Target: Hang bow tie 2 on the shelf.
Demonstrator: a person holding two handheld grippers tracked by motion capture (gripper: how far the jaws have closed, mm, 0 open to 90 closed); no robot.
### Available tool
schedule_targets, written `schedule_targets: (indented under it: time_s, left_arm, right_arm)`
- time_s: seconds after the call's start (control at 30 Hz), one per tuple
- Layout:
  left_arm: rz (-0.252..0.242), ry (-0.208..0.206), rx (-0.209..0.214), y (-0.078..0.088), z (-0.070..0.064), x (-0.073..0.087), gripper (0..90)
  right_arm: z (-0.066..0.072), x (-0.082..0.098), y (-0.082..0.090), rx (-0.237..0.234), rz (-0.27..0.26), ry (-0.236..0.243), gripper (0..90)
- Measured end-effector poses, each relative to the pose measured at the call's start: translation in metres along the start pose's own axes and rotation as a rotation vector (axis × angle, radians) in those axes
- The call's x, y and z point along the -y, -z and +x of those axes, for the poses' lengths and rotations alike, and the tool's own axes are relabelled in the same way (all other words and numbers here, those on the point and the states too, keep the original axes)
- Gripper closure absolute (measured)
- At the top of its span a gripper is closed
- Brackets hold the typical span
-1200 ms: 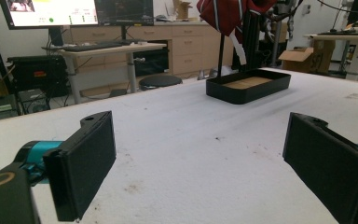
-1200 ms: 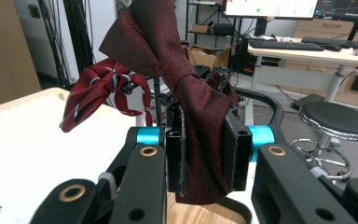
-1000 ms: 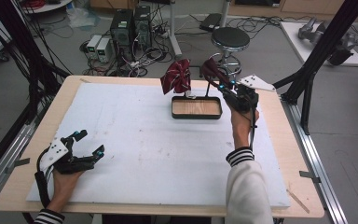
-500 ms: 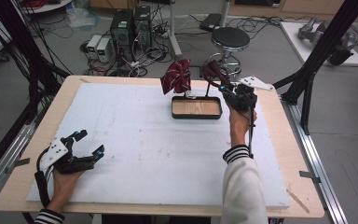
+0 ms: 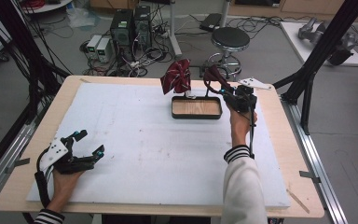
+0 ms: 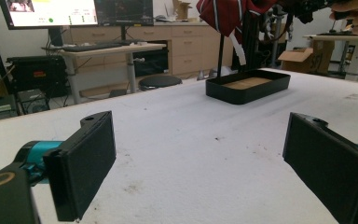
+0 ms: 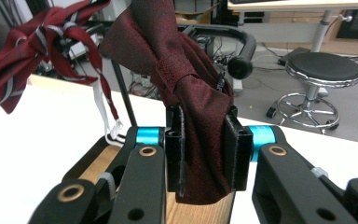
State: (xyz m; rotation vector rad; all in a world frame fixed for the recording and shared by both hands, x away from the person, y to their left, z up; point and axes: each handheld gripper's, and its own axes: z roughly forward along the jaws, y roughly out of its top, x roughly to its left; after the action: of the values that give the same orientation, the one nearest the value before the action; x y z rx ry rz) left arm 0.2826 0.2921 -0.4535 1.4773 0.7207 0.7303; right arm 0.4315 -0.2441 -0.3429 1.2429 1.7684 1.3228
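While clamped in the right gripper, the plain dark-red bow tie sits high at the far right of the bench, just above the right end of the black tray.

Item: bow tie, plain maroon fabric. Knot and upper wing rise out of the closed jaws; lower wing hangs between the pads, pressed on both sides. Long axis runs roughly upright, along the jaws.

Adjacent: striped red bow tie, already hung on the thin black stand rising from the tray, to the left of the held one and apart from it.

Key relation: the stand lies left of and slightly beyond the held tie; the right hand is far nearer.

Left gripper: jaws wide apart, nothing between them, resting at the near left corner, well apart from the tray.
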Motion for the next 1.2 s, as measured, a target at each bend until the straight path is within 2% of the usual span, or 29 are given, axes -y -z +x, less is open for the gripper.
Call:
schedule_targets:
  time_s: [0.03, 0.17, 0.47, 0.6, 0.63, 0.67, 0.9, 1.2]
  left_arm:
    - [0.0, 0.0, 0.0, 0.0, 0.0, 0.0, 9.8]
    - [0.0, -0.001, 0.0, 0.0, 0.0, 0.0, 9.8]
    - [-0.001, -0.001, -0.001, 0.0, 0.0, 0.0, 9.8]
    - [-0.002, -0.002, 0.0, 0.0, 0.0, 0.0, 9.8]
    - [-0.002, -0.002, -0.001, 0.0, 0.0, 0.0, 9.8]
    - [-0.002, -0.002, -0.001, 0.0, 0.0, 0.0, 9.8]
    - [-0.001, -0.001, -0.001, 0.0, 0.0, 0.0, 9.8]
    - [0.001, -0.007, -0.005, 0.0, -0.001, 0.0, 9.8]
  right_arm:
    - [0.0, 0.0, 0.0, 0.0, 0.0, 0.0, 74.0]
    - [0.002, 0.001, -0.002, 0.0, 0.036, 0.049, 73.7]
    - [0.003, 0.003, -0.004, -0.008, 0.081, 0.099, 73.3]
    - [0.003, 0.003, -0.004, -0.005, 0.116, 0.143, 73.2]
    - [0.005, 0.004, -0.005, 0.007, 0.142, 0.184, 73.1]
    - [0.006, 0.004, -0.006, 0.003, 0.15, 0.191, 73.1]
    - [0.01, 0.005, -0.009, 0.001, 0.159, 0.217, 72.7]
    - [0.011, 0.005, -0.009, -0.011, 0.16, 0.203, 70.3]
